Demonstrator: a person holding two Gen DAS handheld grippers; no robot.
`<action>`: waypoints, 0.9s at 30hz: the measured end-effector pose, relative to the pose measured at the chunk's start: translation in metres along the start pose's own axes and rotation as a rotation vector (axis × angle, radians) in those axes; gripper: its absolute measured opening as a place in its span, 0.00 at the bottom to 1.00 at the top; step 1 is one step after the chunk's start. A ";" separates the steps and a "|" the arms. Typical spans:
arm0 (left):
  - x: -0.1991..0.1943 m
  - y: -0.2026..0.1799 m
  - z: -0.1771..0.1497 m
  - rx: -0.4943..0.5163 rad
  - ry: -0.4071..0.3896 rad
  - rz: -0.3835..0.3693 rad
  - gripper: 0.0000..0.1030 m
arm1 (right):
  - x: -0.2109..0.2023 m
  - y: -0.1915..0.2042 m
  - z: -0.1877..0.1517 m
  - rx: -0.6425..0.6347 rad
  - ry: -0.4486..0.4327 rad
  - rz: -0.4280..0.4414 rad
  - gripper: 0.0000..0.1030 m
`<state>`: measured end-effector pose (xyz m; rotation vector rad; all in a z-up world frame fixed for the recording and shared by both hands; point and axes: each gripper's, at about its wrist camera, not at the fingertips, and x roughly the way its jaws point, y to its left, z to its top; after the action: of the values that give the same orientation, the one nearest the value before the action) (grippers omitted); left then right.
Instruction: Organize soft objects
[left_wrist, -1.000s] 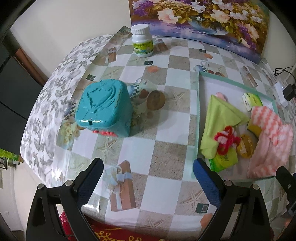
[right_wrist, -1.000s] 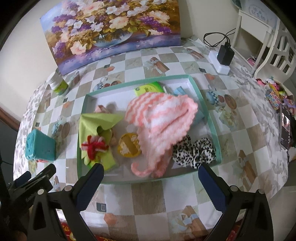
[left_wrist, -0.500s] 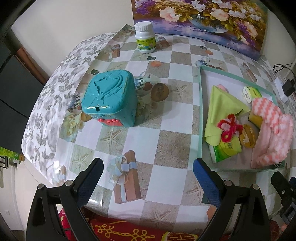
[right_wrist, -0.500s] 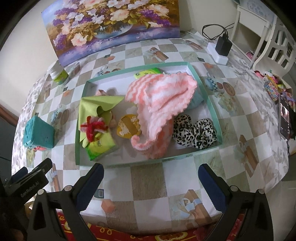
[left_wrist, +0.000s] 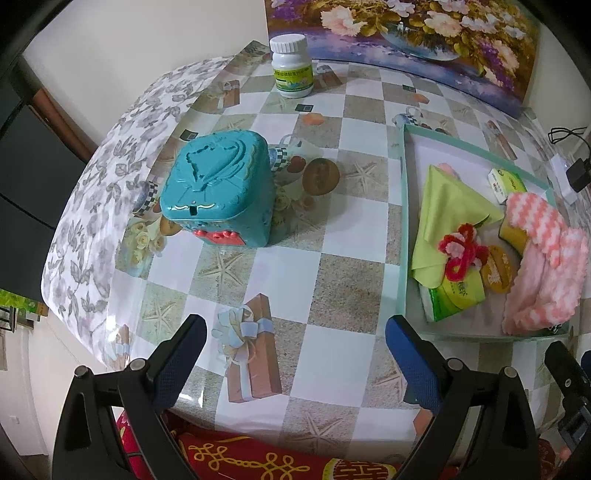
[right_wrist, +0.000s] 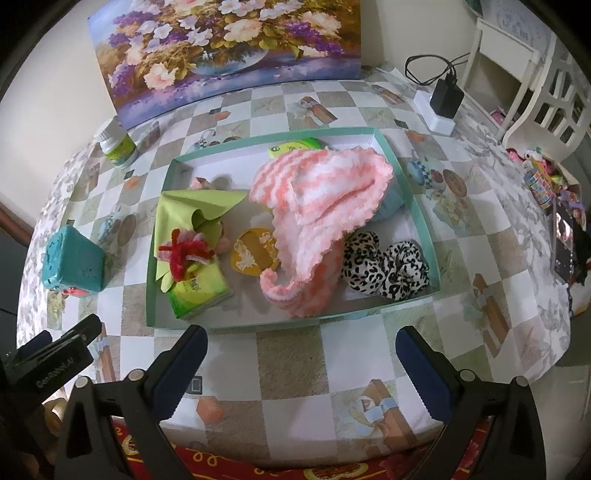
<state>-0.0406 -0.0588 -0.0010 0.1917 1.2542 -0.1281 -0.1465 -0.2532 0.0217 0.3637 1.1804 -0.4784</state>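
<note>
A green-rimmed tray (right_wrist: 424, 225) on the checked table holds a pink-and-white knitted cloth (right_wrist: 325, 199), two leopard-print scrunchies (right_wrist: 384, 262), a light green cloth (right_wrist: 192, 210), a red yarn bow (right_wrist: 184, 251), a green tissue pack (right_wrist: 199, 291) and a yellow pouch (right_wrist: 255, 251). The tray (left_wrist: 402, 236), knitted cloth (left_wrist: 546, 258) and red bow (left_wrist: 461, 251) also show in the left wrist view. My right gripper (right_wrist: 301, 350) is open and empty, just in front of the tray. My left gripper (left_wrist: 295, 339) is open and empty above the table's front edge, left of the tray.
A teal plastic box (left_wrist: 218, 188) stands left of the tray, also in the right wrist view (right_wrist: 72, 258). A white pill bottle (left_wrist: 291, 66) and a flower painting (right_wrist: 229, 48) stand at the back. A charger on a power strip (right_wrist: 443, 103) sits back right. A white chair (right_wrist: 546, 103) stands right.
Both grippers have drawn back toward the table's front edge and risen; the tray and teal box look farther away. Nothing on the table has moved. Both stay open.
</note>
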 end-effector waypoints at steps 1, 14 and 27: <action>0.000 0.000 0.000 0.000 0.002 0.001 0.95 | 0.000 0.000 0.001 -0.002 -0.001 -0.001 1.00; 0.009 -0.002 0.000 0.004 0.043 0.003 0.95 | 0.006 -0.001 0.003 -0.021 0.010 -0.024 1.00; 0.012 -0.002 -0.001 0.007 0.061 0.002 0.95 | 0.008 -0.001 0.002 -0.028 0.019 -0.028 1.00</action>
<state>-0.0380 -0.0604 -0.0133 0.2042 1.3148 -0.1255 -0.1426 -0.2565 0.0150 0.3293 1.2107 -0.4831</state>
